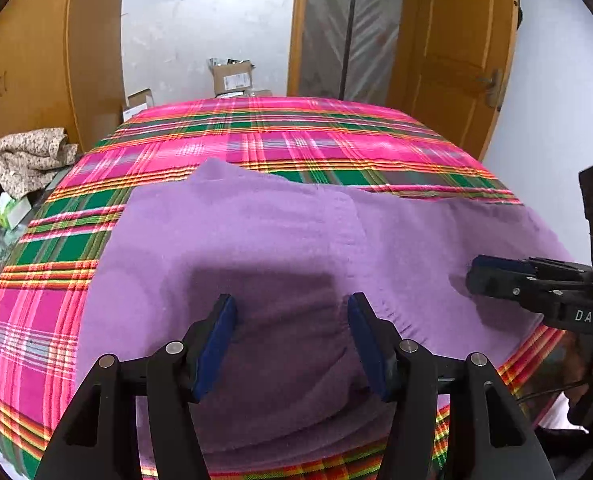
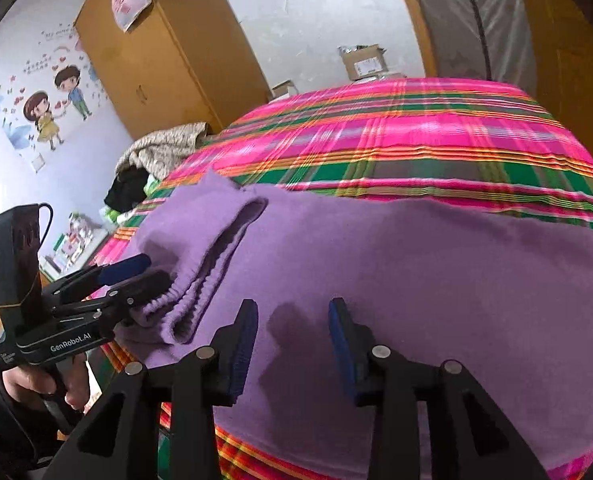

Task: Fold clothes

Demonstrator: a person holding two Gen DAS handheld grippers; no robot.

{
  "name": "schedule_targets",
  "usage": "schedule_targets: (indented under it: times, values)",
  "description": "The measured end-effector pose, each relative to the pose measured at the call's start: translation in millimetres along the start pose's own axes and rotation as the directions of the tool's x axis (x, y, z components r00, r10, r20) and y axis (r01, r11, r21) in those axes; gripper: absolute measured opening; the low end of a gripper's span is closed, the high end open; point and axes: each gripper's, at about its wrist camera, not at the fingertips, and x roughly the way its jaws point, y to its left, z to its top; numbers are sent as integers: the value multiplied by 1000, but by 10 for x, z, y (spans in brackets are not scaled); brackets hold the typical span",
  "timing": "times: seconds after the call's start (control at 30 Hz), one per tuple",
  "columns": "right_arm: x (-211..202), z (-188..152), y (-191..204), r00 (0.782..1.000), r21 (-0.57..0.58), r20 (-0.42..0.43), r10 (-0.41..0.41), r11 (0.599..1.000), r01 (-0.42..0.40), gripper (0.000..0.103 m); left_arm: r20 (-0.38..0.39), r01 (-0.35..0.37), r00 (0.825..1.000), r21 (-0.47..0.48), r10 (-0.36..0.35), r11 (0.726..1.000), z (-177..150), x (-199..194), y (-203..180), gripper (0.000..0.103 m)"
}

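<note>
A purple garment lies spread over the near part of a bed with a pink and green plaid sheet. My left gripper hovers open just above the cloth, nothing pinched between its blue pads. In the right wrist view the garment shows a folded edge with a gathered elastic band at its left end. The left gripper sits right by that band. My right gripper is open over flat purple fabric. From the left wrist view the right gripper reaches in from the right, low over the garment.
A heap of other clothes lies off the bed's left side. Cardboard boxes stand beyond the far end of the bed, by the white wall. A wooden wardrobe is on the left and a wooden door on the right. A hand holds the left gripper's handle.
</note>
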Motion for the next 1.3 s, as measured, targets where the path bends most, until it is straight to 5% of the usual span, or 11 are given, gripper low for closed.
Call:
schedule_targets:
  times: [0.17, 0.77, 1.0, 1.3]
  values:
    - [-59, -10, -184, 997, 38, 7, -72, 997, 72, 37, 22, 4, 1000, 6, -4, 1000, 20, -52, -36, 60]
    - [-62, -16, -259, 998, 47, -1, -58, 997, 58, 38, -5, -37, 999, -18, 37, 999, 9, -10, -99, 61]
    - [-252, -52, -323, 994, 27, 16, -111, 993, 111, 38, 36, -28, 999, -9, 28, 1000, 90, -106, -157, 61]
    - [-329, -115, -469, 991, 59, 12, -130, 990, 129, 38, -31, -30, 999, -26, 29, 999, 7, 64, -185, 61]
